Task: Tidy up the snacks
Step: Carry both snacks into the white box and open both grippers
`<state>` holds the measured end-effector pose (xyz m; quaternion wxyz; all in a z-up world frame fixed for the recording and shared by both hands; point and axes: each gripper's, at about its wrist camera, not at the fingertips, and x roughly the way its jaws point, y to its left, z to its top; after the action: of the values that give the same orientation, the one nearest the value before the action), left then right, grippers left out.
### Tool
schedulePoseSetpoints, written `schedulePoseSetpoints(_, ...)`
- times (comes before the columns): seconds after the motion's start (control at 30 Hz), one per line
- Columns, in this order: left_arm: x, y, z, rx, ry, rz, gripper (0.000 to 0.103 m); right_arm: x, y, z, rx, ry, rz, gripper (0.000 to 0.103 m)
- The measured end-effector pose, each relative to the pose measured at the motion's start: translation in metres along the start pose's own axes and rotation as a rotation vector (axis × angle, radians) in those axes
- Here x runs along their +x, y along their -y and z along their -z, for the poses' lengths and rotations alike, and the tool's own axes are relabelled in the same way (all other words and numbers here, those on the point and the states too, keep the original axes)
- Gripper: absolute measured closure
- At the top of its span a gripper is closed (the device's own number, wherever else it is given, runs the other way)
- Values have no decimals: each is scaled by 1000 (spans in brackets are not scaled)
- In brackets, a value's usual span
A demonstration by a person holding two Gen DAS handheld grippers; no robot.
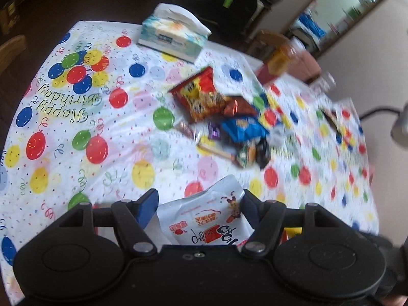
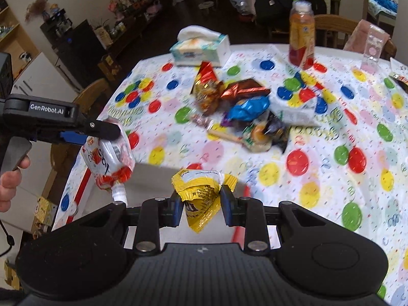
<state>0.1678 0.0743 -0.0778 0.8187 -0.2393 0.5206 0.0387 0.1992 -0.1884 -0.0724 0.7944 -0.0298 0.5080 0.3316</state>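
The left gripper (image 2: 112, 137) has its fingers clamped on a white spouted pouch (image 2: 108, 158), held above the table (image 2: 331, 178) edge; the right gripper (image 2: 200, 201) pinches a yellow packet (image 2: 201, 191); further off, a snack pile (image 2: 242, 112) lies mid-table near a tissue box (image 2: 199, 48)

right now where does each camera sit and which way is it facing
Left wrist: rides on the left gripper, facing across the balloon tablecloth toward the tissue box; its fingers clamp a white spouted pouch.
Right wrist: rides on the right gripper, which pinches a yellow packet; the left gripper and a hand show.
Shared: snack pile, tissue box, pouch.
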Motion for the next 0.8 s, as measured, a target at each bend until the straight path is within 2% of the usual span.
schedulePoseSetpoints(0.23,11,5,40,145,-82,-27,35,15,-21,32,-16,-82,-13,73)
schedulePoseSetpoints(0.4,33,4,67,195,-155,-44,35,32,-28,57,-3,-136,-4,73)
schedulePoseSetpoints(0.63,57,13,89,290,-215,-79,35,47,-36,75,2,-175,16,73)
schedulePoseSetpoints(0.8,70,13,95,309,-240,-101,35,54,-38,82,-1,-193,41,73)
